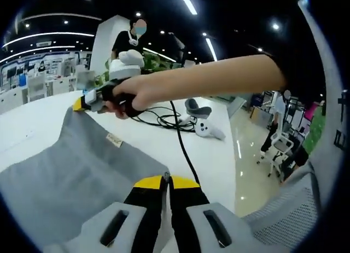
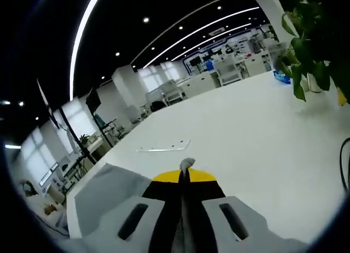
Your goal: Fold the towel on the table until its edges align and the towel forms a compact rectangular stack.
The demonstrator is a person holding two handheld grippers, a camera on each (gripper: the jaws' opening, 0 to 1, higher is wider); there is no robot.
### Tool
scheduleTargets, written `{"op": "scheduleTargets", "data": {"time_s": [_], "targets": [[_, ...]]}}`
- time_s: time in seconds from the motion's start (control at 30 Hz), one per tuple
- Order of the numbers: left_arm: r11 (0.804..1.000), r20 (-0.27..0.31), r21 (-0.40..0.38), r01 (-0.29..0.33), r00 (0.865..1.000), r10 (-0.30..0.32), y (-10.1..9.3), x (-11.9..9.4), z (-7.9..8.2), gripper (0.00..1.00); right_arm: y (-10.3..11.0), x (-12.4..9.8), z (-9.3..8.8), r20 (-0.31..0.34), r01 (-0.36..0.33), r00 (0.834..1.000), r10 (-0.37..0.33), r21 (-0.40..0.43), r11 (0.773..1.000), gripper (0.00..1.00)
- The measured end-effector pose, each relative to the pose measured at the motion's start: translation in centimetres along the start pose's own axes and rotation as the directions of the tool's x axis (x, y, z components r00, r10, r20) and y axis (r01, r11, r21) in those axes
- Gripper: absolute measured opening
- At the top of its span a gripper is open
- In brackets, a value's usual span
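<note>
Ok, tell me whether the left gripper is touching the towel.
Touching. In the left gripper view, the left gripper has its fingers shut on the grey towel, a bit of fabric poking out between the tips.

The left hand-held gripper (image 1: 166, 180) has its jaws pressed together, with a sliver of the grey towel (image 1: 65, 176) pinched between the yellow tips. Far across that towel, the right hand-held gripper (image 1: 82, 103) comes in from the right, gripped by the person's hand (image 1: 128, 97), the bare forearm (image 1: 219, 78) stretched out behind it. In the right gripper view, the right hand-held gripper (image 2: 186, 173) likewise has its jaws closed on a small tuft of grey cloth.
</note>
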State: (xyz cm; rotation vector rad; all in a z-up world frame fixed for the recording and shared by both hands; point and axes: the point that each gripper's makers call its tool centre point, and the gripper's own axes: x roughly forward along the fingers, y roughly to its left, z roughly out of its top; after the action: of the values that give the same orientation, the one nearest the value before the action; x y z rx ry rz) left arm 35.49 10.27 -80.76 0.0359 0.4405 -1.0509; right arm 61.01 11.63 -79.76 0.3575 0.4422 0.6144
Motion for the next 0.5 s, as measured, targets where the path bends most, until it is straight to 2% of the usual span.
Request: {"op": "scheduleTargets", "data": {"time_s": [0.13, 0.5], "targets": [[1.000, 0.031, 0.003, -0.027, 0.999, 0.027, 0.3, -1.2, 1.2, 0.04, 1.4, 0.2, 1.4, 0.020, -0.026, 0.999, 0.027, -0.007, 1.000, 0.00], [0.997, 0.055, 0.017, -0.081, 0.995, 0.080, 0.4, -3.8, 1.9, 0.04, 4.1, -0.2, 3.6, 0.057, -0.072, 0.996, 0.073, -0.019, 0.997, 0.00]]}}
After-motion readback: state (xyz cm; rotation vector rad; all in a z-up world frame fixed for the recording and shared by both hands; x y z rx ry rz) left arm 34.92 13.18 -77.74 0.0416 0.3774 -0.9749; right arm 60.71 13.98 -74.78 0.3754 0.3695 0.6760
